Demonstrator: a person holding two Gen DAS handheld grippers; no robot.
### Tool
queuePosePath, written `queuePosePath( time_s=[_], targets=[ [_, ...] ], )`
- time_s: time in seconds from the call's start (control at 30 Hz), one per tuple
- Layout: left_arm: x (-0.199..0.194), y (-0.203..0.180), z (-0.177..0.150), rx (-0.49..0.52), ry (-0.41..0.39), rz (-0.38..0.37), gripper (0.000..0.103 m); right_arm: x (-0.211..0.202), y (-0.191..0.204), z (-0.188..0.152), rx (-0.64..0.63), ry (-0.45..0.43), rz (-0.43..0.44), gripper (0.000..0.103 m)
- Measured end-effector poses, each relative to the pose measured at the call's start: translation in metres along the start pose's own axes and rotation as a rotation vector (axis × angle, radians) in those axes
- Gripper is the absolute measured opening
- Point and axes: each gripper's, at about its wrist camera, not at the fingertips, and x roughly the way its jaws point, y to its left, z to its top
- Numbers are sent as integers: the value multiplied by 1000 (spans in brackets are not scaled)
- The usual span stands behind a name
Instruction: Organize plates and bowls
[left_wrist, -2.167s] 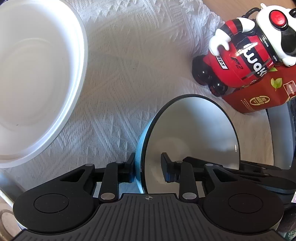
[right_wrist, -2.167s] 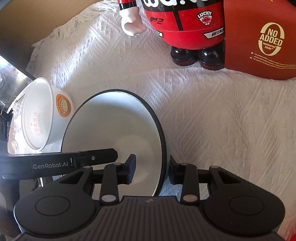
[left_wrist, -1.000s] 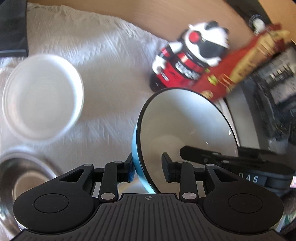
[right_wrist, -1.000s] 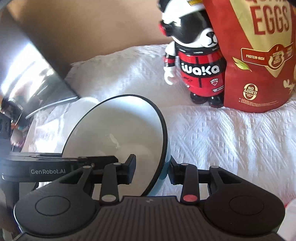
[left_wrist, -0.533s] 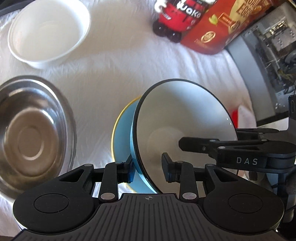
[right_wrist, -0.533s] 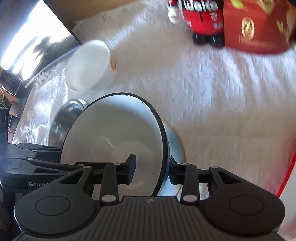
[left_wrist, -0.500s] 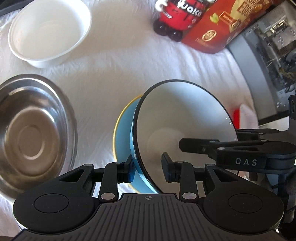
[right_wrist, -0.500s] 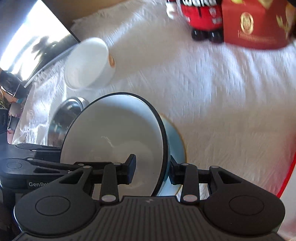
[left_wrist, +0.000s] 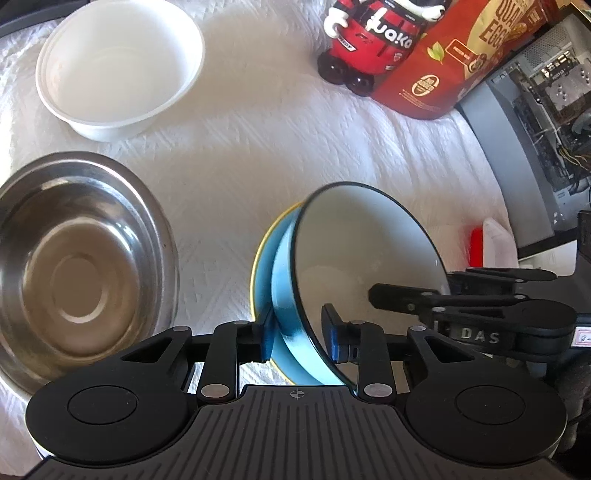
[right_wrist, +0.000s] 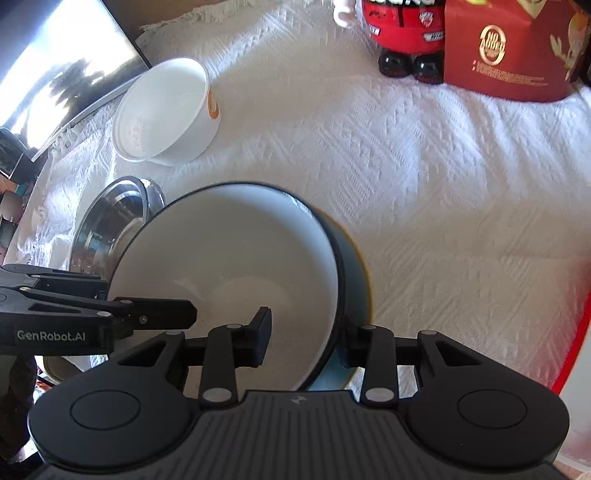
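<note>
Bowl placement is the step in hand, as I judge it: the blue bowl (left_wrist: 369, 251) with the white inside hangs tilted over the blue plate (left_wrist: 263, 266) with the yellow rim, near the front of the cloth-covered surface (left_wrist: 277, 147). I cannot tell whether its foot touches the plate yet.

Both tools carry it. The left gripper (left_wrist: 299, 332) has one of its fingers outside the wall and one inside; its jaws have just been closing, with the bowl's wall between them, and they look clamped on it. The right gripper (right_wrist: 306, 336) pinches the opposite side of the rim the same way, its fingers closed on the wall.

To do this well I want to level the bowl first, since it leans steeply and would land on one edge of its foot. I would bring both hands down together, at one pace, so neither side twists the rim out of the other's hold. I would centre it by keeping an even band of yellow rim showing all round.

Only once the weight sits on the plate would I let go, one side, then the other, lifting straight up. The steel bowl (left_wrist: 74, 258) lies just to the left, so my left hand needs care there; the white bowl (left_wrist: 118, 66) is well clear.
</note>
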Motion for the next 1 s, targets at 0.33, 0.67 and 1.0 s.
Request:
queuePosePath(
  time_s=[0.33,0.67,1.0],
  targets=[
    [-16,-2,7,17,-29,17,25,-12,-2,3,7,-42,-16,36],
    [-29,4,12,-20,-77,14,24,-27,4,9,-53,-121,-75,36],
    [-37,5,23,-19,-105,22,23,-39,21,41,-125,-146,-95,36]
  ],
)
